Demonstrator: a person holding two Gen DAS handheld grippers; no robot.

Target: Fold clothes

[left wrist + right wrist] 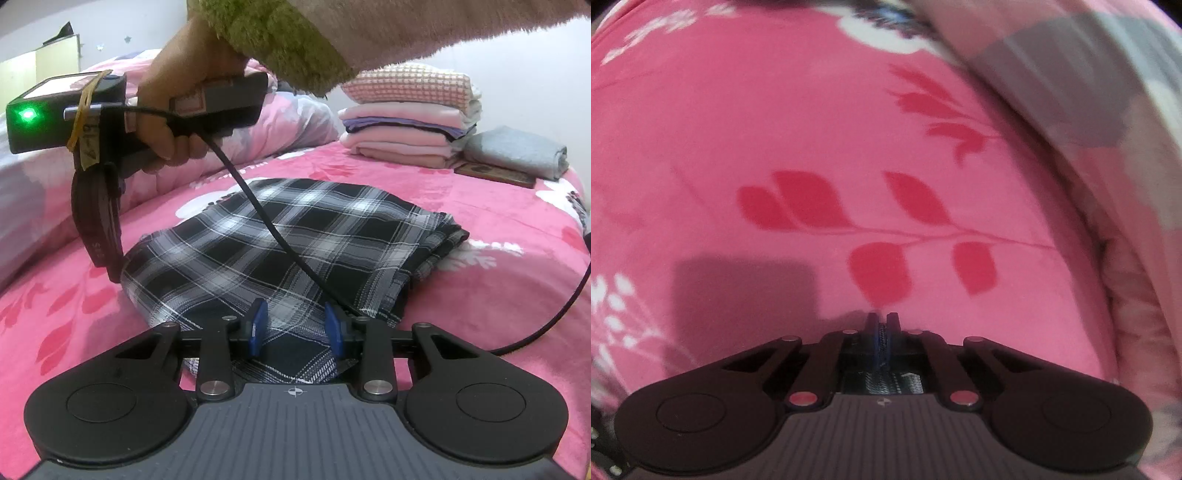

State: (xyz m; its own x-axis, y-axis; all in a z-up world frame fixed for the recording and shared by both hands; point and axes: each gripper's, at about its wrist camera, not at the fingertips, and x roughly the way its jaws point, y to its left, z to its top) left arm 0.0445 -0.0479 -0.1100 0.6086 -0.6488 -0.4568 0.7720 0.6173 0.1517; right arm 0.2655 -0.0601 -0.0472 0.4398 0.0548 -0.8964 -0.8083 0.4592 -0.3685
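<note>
A black-and-white plaid garment (295,236) lies folded on the pink flowered bedspread (498,280). My left gripper (295,326) is open at the garment's near edge, and plaid cloth lies between and under its blue pads (334,328). A hand (184,92) in a fuzzy sleeve holds my right gripper (112,269), which points down at the garment's left edge. In the right wrist view the right gripper (882,323) is shut, with a strip of plaid cloth (886,382) showing between and behind its fingers. Only the bedspread (812,129) lies ahead of it.
A stack of folded pink, purple and white clothes (406,122) stands at the back right, beside a folded grey item (517,151) on a dark board (495,173). A rumpled pink quilt (288,118) runs along the back left. A black cable (280,240) crosses the garment.
</note>
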